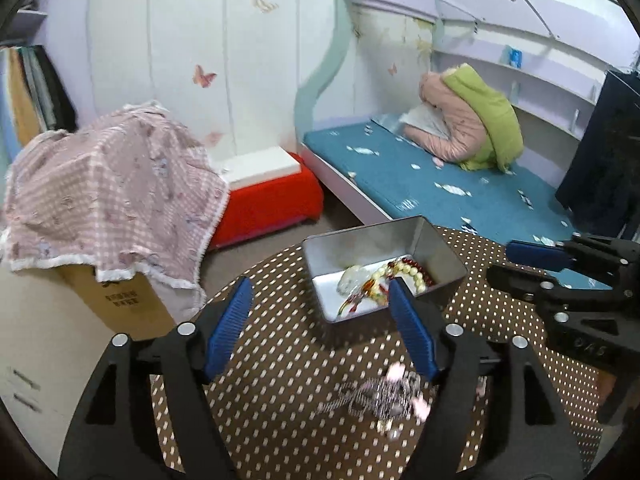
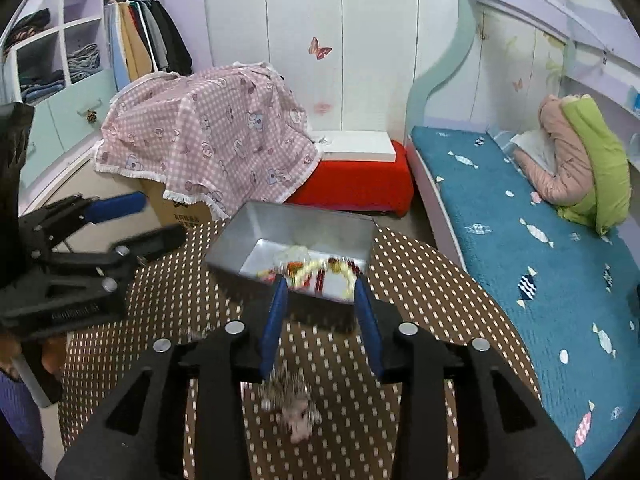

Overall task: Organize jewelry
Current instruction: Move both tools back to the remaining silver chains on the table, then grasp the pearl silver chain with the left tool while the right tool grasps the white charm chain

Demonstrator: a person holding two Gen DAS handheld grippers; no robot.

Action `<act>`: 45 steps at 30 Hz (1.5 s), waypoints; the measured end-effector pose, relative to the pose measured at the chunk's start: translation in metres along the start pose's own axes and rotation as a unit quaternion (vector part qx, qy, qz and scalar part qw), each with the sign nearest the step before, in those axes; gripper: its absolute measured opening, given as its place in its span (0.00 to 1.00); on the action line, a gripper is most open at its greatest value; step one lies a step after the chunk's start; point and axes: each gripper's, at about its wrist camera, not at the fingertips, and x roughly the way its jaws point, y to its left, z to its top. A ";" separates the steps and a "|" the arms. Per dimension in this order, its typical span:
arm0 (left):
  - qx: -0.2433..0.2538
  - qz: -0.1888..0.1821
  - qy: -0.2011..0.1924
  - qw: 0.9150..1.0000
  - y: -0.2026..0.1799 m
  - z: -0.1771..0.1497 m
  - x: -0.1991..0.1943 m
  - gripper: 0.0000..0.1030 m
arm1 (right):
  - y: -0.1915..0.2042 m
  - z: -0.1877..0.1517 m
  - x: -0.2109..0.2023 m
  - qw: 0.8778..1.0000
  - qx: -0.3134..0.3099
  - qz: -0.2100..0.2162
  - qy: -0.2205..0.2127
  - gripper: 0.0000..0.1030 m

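**Beaded piece loose on the counter, tin waiting**

Left wrist view: the left tongs (image 1: 320, 320) stand spread and empty above the dotted counter (image 1: 280, 420). A blurred silver-and-pink beaded piece (image 1: 380, 400) lies on the counter just below them. Beyond sits the metal tin (image 1: 440, 252), already holding a cream bead bracelet (image 1: 404, 274).

Right wrist view: the right tongs (image 2: 320, 316) are partly spread, gripping nothing; the beaded piece (image 2: 294, 408) lies beneath them, the tin (image 2: 240, 236) ahead. The piece looks light, limp and slippery; pinching a bunched cluster should hold better than a single strand.
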 end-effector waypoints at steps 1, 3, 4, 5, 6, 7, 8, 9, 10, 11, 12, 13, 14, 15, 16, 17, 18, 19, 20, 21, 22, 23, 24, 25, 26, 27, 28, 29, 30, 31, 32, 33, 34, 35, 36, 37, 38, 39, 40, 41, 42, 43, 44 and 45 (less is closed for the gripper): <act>-0.003 -0.002 -0.001 1.000 0.000 -0.006 -0.005 0.71 | 0.001 -0.004 -0.003 1.000 -0.001 0.000 -0.001 0.36; -0.012 0.011 -0.005 1.000 -0.001 -0.021 -0.015 0.71 | 0.002 -0.018 -0.011 1.000 0.000 -0.001 -0.003 0.37; -0.015 0.013 -0.004 1.000 -0.001 -0.029 -0.018 0.71 | 0.002 -0.025 -0.014 1.000 0.001 -0.003 -0.003 0.37; -0.019 0.013 -0.002 1.000 -0.003 -0.035 -0.020 0.71 | 0.003 -0.030 -0.017 1.000 0.002 -0.005 -0.005 0.37; -0.023 0.013 0.000 1.000 -0.002 -0.040 -0.021 0.71 | 0.004 -0.036 -0.019 1.000 0.003 -0.008 -0.005 0.38; -0.026 0.012 0.004 1.000 -0.004 -0.048 -0.024 0.71 | 0.005 -0.044 -0.021 1.000 0.006 -0.008 -0.004 0.39; -0.028 0.009 0.004 1.000 -0.005 -0.054 -0.027 0.71 | 0.006 -0.048 -0.022 1.000 0.007 -0.006 -0.002 0.39; -0.034 0.004 0.007 0.999 -0.007 -0.062 -0.029 0.72 | 0.006 -0.054 -0.022 1.000 0.009 -0.005 0.000 0.40; -0.037 0.001 0.011 0.999 -0.009 -0.065 -0.028 0.72 | 0.007 -0.060 -0.021 1.000 0.011 -0.004 0.005 0.40; -0.040 0.000 0.015 0.999 -0.011 -0.071 -0.028 0.72 | 0.007 -0.065 -0.020 1.000 0.012 -0.005 0.009 0.40; -0.040 0.002 0.020 0.999 -0.015 -0.076 -0.027 0.72 | 0.007 -0.070 -0.019 1.000 0.015 -0.005 0.012 0.40; -0.039 0.003 0.025 0.999 -0.019 -0.082 -0.026 0.72 | 0.006 -0.074 -0.018 1.000 0.018 -0.004 0.015 0.40; -0.040 0.002 0.029 0.999 -0.022 -0.086 -0.023 0.72 | 0.005 -0.080 -0.017 1.000 0.024 -0.003 0.019 0.40; -0.043 -0.001 0.036 0.998 -0.024 -0.091 -0.021 0.72 | 0.004 -0.083 -0.017 0.999 0.027 -0.003 0.020 0.40; -0.044 0.000 0.040 0.998 -0.026 -0.094 -0.018 0.72 | 0.003 -0.087 -0.016 0.999 0.031 -0.004 0.023 0.41; -0.044 0.002 0.042 0.998 -0.028 -0.098 -0.016 0.72 | 0.002 -0.090 -0.016 0.999 0.032 -0.004 0.025 0.41; -0.043 0.005 0.046 0.998 -0.031 -0.101 -0.013 0.72 | 0.001 -0.093 -0.014 0.999 0.035 -0.005 0.027 0.41; -0.042 0.007 0.049 0.998 -0.032 -0.103 -0.011 0.72 | 0.000 -0.096 -0.015 0.999 0.036 -0.004 0.028 0.41; -0.040 0.007 0.053 0.998 -0.035 -0.106 -0.008 0.72 | -0.001 -0.100 -0.015 0.999 0.038 -0.003 0.030 0.41; -0.039 0.005 0.057 0.998 -0.035 -0.107 -0.005 0.71 | -0.002 -0.102 -0.013 0.999 0.040 -0.002 0.033 0.41; -0.038 0.007 0.061 0.997 -0.037 -0.109 -0.002 0.71 | -0.003 -0.104 -0.012 0.999 0.042 -0.001 0.034 0.42; -0.038 0.006 0.064 0.997 -0.038 -0.110 0.001 0.70 | -0.004 -0.106 -0.013 0.998 0.043 0.000 0.035 0.42; -0.038 0.003 0.069 0.997 -0.040 -0.111 0.005 0.68 | -0.004 -0.107 -0.011 0.998 0.045 0.001 0.037 0.42; -0.038 0.000 0.073 0.997 -0.041 -0.111 0.008 0.65 | -0.005 -0.109 -0.011 0.998 0.047 0.002 0.038 0.43; -0.037 -0.003 0.078 0.996 -0.042 -0.112 0.011 0.63 | -0.005 -0.109 -0.011 0.998 0.049 0.003 0.037 0.43; -0.037 -0.007 0.085 0.996 -0.044 -0.112 0.014 0.61 | -0.007 -0.110 -0.012 0.998 0.050 0.004 0.037 0.44; -0.040 -0.015 0.090 0.995 -0.044 -0.112 0.017 0.56 | -0.007 -0.111 -0.011 0.998 0.052 0.004 0.037 0.44; -0.042 -0.017 0.091 0.995 -0.045 -0.111 0.019 0.55 | -0.008 -0.112 -0.012 0.998 0.054 0.004 0.037 0.45; -0.042 -0.018 0.093 0.995 -0.046 -0.110 0.021 0.55 | -0.009 -0.111 -0.011 0.998 0.056 0.005 0.037 0.45; -0.040 -0.020 0.095 0.994 -0.046 -0.110 0.022 0.53 | -0.009 -0.111 -0.011 0.998 0.057 0.006 0.038 0.46; -0.040 -0.021 0.097 0.994 -0.047 -0.110 0.024 0.50 | -0.009 -0.111 -0.010 0.998 0.057 0.006 0.038 0.46; -0.039 -0.021 0.102 0.994 -0.047 -0.110 0.027 0.49 | -0.009 -0.111 -0.010 0.998 0.057 0.007 0.038 0.46; -0.039 -0.023 0.105 0.993 -0.048 -0.110 0.028 0.49 | -0.008 -0.111 -0.010 0.998 0.056 0.008 0.038 0.46; -0.039 -0.027 0.107 0.993 -0.048 -0.109 0.030 0.45 | -0.008 -0.111 -0.009 0.998 0.056 0.009 0.039 0.47; -0.040 -0.032 0.108 0.993 -0.047 -0.109 0.031 0.42 | -0.008 -0.111 -0.008 0.998 0.055 0.010 0.040 0.47; -0.041 -0.035 0.112 0.992 -0.047 -0.109 0.033 0.38 | -0.007 -0.111 -0.007 0.998 0.055 0.010 0.041 0.47; -0.041 -0.035 0.116 0.992 -0.048 -0.109 0.035 0.36 | -0.008 -0.111 -0.007 0.997 0.056 0.010 0.043 0.48; -0.040 -0.034 0.116 0.992 -0.048 -0.109 0.035 0.35 | -0.008 -0.110 -0.006 0.997 0.056 0.010 0.044 0.48; -0.037 -0.033 0.116 0.992 -0.048 -0.108 0.036 0.32 | -0.009 -0.110 -0.006 0.997 0.057 0.010 0.044 0.49; -0.034 -0.031 0.117 0.992 -0.049 -0.108 0.037 0.30 | -0.009 -0.110 -0.006 0.997 0.057 0.010 0.044 0.49; -0.032 -0.029 0.116 0.992 -0.049 -0.108 0.037 0.27 | -0.010 -0.110 -0.006 0.997 0.058 0.009 0.045 0.50; -0.031 -0.031 0.117 0.992 -0.049 -0.108 0.038 0.23 | -0.009 -0.110 -0.006 0.997 0.058 0.009 0.045 0.50; -0.031 -0.032 0.117 0.992 -0.048 -0.108 0.037 0.21 | -0.009 -0.110 -0.006 0.997 0.058 0.009 0.045 0.50; -0.032 -0.033 0.117 0.992 -0.047 -0.108 0.037 0.18 | -0.009 -0.109 -0.006 0.997 0.058 0.009 0.046 0.50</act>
